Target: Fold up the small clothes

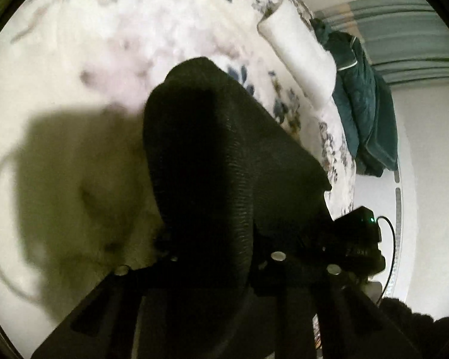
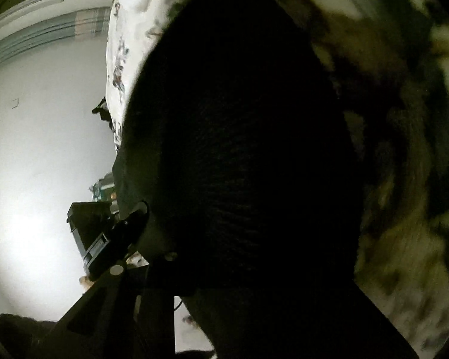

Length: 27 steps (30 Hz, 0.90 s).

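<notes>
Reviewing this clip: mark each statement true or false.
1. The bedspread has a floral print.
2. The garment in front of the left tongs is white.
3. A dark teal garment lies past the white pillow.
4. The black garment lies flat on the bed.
1. True: the bedspread is floral.
2. False: the ribbed garment draped in front of the left tongs is black.
3. True: the teal garment lies beyond the pillow.
4. False: it hangs bunched, close to both cameras, also filling the right wrist view.
</notes>
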Tool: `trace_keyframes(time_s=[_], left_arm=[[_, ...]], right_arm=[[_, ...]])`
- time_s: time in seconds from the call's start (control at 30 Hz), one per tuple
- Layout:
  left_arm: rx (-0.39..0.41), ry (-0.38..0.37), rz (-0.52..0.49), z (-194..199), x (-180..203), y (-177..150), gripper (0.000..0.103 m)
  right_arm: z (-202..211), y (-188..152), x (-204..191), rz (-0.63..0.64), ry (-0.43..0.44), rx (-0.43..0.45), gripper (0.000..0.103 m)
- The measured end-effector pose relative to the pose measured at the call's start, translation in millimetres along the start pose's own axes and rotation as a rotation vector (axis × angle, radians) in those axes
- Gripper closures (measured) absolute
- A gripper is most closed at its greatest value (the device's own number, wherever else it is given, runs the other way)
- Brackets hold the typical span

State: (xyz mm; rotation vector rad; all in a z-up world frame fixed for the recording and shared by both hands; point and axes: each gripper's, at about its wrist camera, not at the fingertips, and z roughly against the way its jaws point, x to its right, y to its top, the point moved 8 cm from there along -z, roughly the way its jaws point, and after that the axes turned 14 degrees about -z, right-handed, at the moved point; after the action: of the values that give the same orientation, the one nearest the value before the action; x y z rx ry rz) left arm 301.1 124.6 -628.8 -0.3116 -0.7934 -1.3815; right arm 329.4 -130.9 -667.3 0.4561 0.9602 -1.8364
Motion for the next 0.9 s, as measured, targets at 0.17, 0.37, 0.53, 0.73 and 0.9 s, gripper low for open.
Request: trace_keyframes(time_s=[0.17, 0.37, 0.53, 0.73, 0.9], left_arm=[[-0.012, 0.011, -0.053, 11.4, 23.8, 28.5, 0.087], [0.015, 0.006, -0.140, 11.8, 61.6, 108.6, 0.087], [0.040, -0.002, -0.205, -10.8, 84.4, 198.8, 0.087], [0.049, 0.020, -0.281, -47.0, 96.4, 310.3, 0.087], [0.033, 0.032, -0.318, -92.1, 94.1, 390.4, 0.087]], right_arm=[[15.7, -11.6, -35.0, 0.006, 0.038, 0.043, 0.080], [58.2, 19.8, -86.7, 0.031, 0.070, 0.130, 0.080], [93.1, 81.4, -142.6, 0.069, 0.081, 0.222, 0.080], [114.8, 179.1, -198.6, 0.096, 0.088, 0.310, 0.080], [128.8, 263.8, -213.5, 0.064, 0.085, 0.353, 0.080]])
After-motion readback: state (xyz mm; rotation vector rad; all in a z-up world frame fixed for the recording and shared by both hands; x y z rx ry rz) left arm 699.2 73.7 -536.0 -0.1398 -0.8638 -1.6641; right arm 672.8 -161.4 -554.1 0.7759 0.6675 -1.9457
